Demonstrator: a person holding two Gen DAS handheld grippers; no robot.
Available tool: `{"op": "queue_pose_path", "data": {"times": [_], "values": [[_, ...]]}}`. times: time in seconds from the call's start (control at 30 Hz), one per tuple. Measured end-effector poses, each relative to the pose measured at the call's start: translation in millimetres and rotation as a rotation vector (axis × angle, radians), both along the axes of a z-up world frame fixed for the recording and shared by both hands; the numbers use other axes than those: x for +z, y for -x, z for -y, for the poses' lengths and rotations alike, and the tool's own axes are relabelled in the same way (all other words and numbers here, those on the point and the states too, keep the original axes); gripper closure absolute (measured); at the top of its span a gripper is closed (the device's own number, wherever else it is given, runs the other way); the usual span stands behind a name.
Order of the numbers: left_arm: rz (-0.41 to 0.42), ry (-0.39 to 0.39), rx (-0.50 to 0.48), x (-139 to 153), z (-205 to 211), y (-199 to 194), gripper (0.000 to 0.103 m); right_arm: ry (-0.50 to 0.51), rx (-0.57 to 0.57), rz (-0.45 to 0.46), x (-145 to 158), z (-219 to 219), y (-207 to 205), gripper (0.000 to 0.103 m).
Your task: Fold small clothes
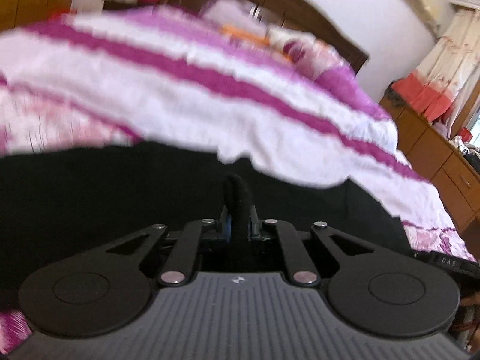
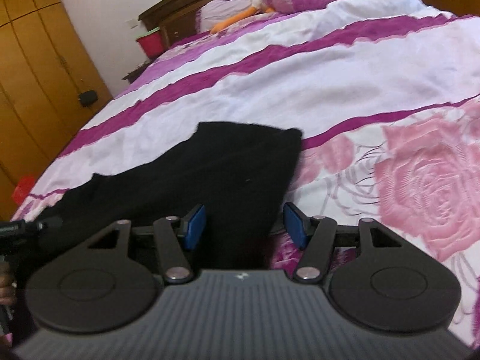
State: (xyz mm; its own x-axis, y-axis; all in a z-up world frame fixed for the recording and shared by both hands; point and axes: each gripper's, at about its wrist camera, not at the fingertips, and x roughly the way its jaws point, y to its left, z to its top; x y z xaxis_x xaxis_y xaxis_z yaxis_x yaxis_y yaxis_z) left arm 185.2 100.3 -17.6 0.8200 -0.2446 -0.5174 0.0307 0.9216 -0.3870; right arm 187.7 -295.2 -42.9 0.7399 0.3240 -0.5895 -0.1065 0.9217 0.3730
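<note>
Between the left tongs (image 1: 238,207): a bunched-up fold of the soft black cloth garment (image 1: 120,198), pinched tight; the two blue pads (image 1: 228,228) are squeezed almost together on it.
Left tongs state: closed on the black garment, with a small dark loop of cloth sticking up past the tips.
Ahead of the left tongs: the rest of the black garment lies spread out flat on the bed with the white, purple-striped and pink-flowered quilt (image 1: 210,114).
Right tongs (image 2: 244,225): about half open, blue pads (image 2: 196,225) apart.
Between the right tongs: a narrow part of the black garment (image 2: 240,174) lies in the gap; the pads do not press on it.
Right of the right tongs: big pink roses on the quilt (image 2: 426,186).
Far ahead of the right tongs: pillows, a dark wooden headboard (image 2: 171,15).
Left of the right tongs: a yellow-brown wooden wardrobe (image 2: 36,60).
</note>
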Motion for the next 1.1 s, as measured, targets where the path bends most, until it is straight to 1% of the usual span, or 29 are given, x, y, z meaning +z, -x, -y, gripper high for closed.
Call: {"op": "queue_pose_path", "data": {"times": [0.1, 0.13, 0.17, 0.2, 0.27, 0.37, 0.4, 0.43, 0.47, 0.5, 0.53, 0.57, 0.63, 0.67, 0.7, 0.73, 0.77, 0.8, 0.83, 0.9, 0.97, 1.03, 1.07, 1.1], "values": [[0.117, -0.144, 0.077, 17, 14, 9, 0.093, -0.001, 0.010, 0.010, 0, -2, 4, 0.043], [0.145, -0.194, 0.097, 19, 19, 9, 0.093, 0.000, 0.007, 0.013, 0, -2, 6, 0.043], [0.150, -0.226, 0.112, 19, 22, 8, 0.093, 0.004, 0.006, 0.015, 0, -2, 7, 0.043], [0.137, -0.246, 0.118, 17, 24, 5, 0.093, 0.009, 0.005, 0.014, -1, -3, 8, 0.043], [0.085, -0.270, 0.116, 7, 27, -4, 0.093, 0.032, 0.012, 0.017, -3, -6, 9, 0.043], [-0.001, -0.280, 0.124, -15, 25, -14, 0.092, 0.073, 0.030, 0.015, -4, -11, 8, 0.044], [-0.024, -0.264, 0.126, -21, 22, -17, 0.092, 0.075, 0.033, 0.018, -4, -12, 9, 0.050], [-0.034, -0.243, 0.129, -26, 17, -16, 0.092, 0.072, 0.026, 0.024, -4, -11, 9, 0.062], [-0.035, -0.222, 0.136, -29, 14, -15, 0.092, 0.057, 0.022, 0.029, -4, -10, 10, 0.093], [-0.032, -0.199, 0.138, -30, 11, -14, 0.092, 0.046, 0.010, 0.037, -4, -10, 10, 0.092], [-0.026, -0.181, 0.134, -29, 10, -14, 0.092, 0.050, -0.019, 0.064, 0, -10, 15, 0.093], [-0.022, -0.169, 0.124, -28, 10, -14, 0.092, 0.074, -0.053, 0.098, 4, -11, 20, 0.093], [-0.040, -0.191, 0.116, -28, 12, -15, 0.089, 0.134, -0.116, 0.125, 11, -13, 26, 0.095], [-0.046, -0.204, 0.116, -29, 12, -16, 0.087, 0.170, -0.150, 0.113, 10, -13, 25, 0.098], [-0.047, -0.205, 0.115, -30, 12, -15, 0.086, 0.217, -0.176, 0.080, 7, -12, 21, 0.100], [-0.048, -0.201, 0.111, -29, 11, -15, 0.086, 0.250, -0.193, 0.042, 1, -9, 17, 0.100], [-0.050, -0.199, 0.105, -27, 9, -13, 0.085, 0.236, -0.190, 0.009, -5, -4, 13, 0.100], [-0.052, -0.202, 0.097, -24, 7, -12, 0.081, 0.207, -0.177, -0.001, -6, 2, 12, 0.101], [-0.053, -0.206, 0.095, -20, 4, -12, 0.079, 0.195, -0.170, 0.005, -3, 5, 13, 0.100], [-0.047, -0.215, 0.103, -10, -4, -11, 0.069, 0.186, -0.164, 0.036, 7, 12, 14, 0.097], [-0.032, -0.232, 0.119, -1, -13, -14, 0.063, 0.191, -0.160, 0.070, 20, 14, 11, 0.096], [-0.022, -0.258, 0.130, 7, -21, -21, 0.059, 0.189, -0.158, 0.101, 30, 17, 4, 0.088], [-0.021, -0.276, 0.134, 10, -24, -28, 0.057, 0.189, -0.151, 0.109, 33, 17, -2, 0.070], [-0.023, -0.287, 0.126, 12, -26, -35, 0.055, 0.189, -0.134, 0.116, 37, 15, -8, 0.049]]}}
